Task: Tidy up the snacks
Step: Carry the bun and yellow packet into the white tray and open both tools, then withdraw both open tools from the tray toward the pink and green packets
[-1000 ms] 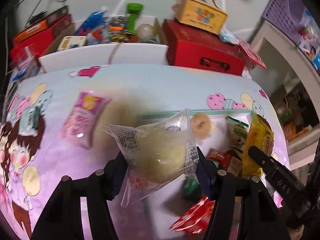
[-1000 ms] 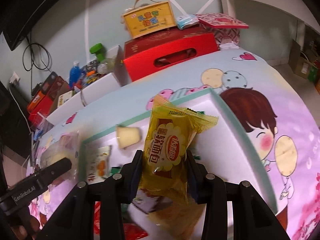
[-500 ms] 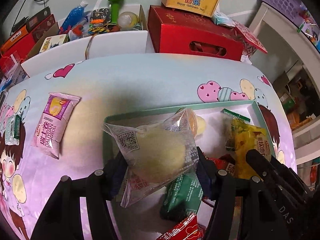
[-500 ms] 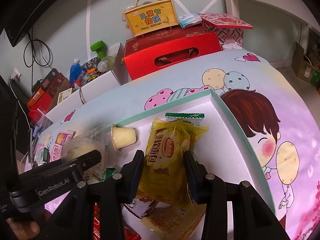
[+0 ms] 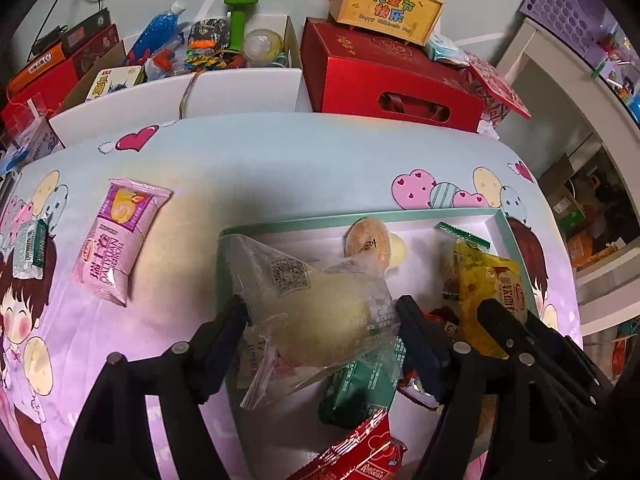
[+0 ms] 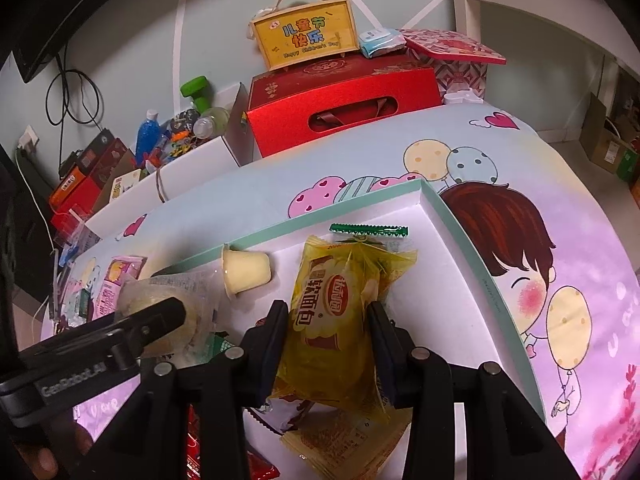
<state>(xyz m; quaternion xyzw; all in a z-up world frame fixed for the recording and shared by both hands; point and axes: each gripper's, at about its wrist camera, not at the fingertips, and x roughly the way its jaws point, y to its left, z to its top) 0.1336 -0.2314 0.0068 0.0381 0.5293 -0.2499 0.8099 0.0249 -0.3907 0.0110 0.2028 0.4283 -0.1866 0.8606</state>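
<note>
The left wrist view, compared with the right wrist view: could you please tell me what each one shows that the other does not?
Only the left wrist view shows the purple basket at upper right and the green packet under the left claw, whose jaws have just been opening around the clear-wrapped bun.

Only the right wrist view shows the wall socket at far left.

Both show the mint-rimmed tray, the jelly cup, the yellow bread packet held in the right claw, the pink packet and the red gift box.

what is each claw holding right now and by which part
Right claw: yellow bread packet, pinched across its middle. Left claw: jaws just opened around the clear-wrapped bun; not gripped.
</note>
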